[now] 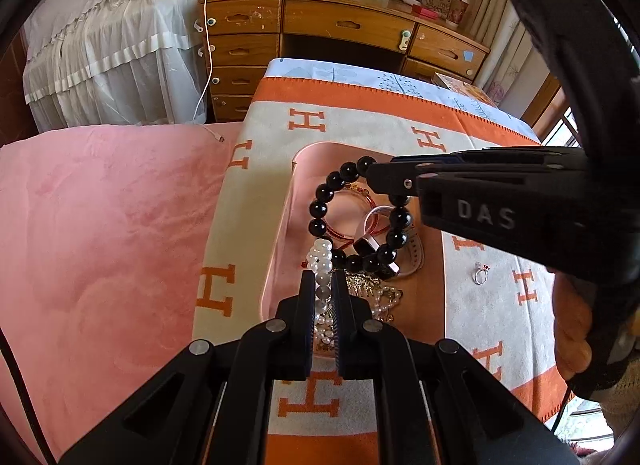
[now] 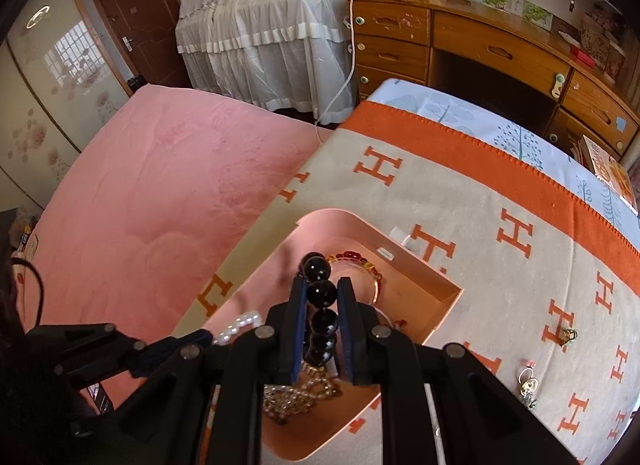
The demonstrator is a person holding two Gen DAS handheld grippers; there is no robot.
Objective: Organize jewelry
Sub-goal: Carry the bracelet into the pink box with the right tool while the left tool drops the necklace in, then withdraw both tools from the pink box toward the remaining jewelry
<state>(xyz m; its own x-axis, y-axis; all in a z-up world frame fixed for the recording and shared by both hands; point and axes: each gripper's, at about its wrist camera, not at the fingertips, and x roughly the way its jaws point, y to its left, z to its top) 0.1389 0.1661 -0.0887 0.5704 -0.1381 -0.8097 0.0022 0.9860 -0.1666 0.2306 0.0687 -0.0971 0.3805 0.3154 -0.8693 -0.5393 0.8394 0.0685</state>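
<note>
Both grasps over the open pink rectangular box (image 1: 298, 153) on the orange-and-cream H-patterned blanket (image 1: 256, 193). My right hand-held gripper (image 2: 322, 293) is closed on the glossy black round-bead bracelet (image 1: 320, 207), its loop hanging over the box interior, directly above the red-bead bangle (image 1: 344, 235) and the wristwatch (image 1: 414, 257). My left hand-held gripper (image 1: 324, 285) is nearly closed on the white pearl-bead strand (image 1: 322, 253), which runs along the finger axis (straight ahead) just below the black loop; whether the two touch I cannot tell. Judged next: the right is nearer to lowering. A small silver ring (image 1: 478, 274) lies outside, right.
</note>
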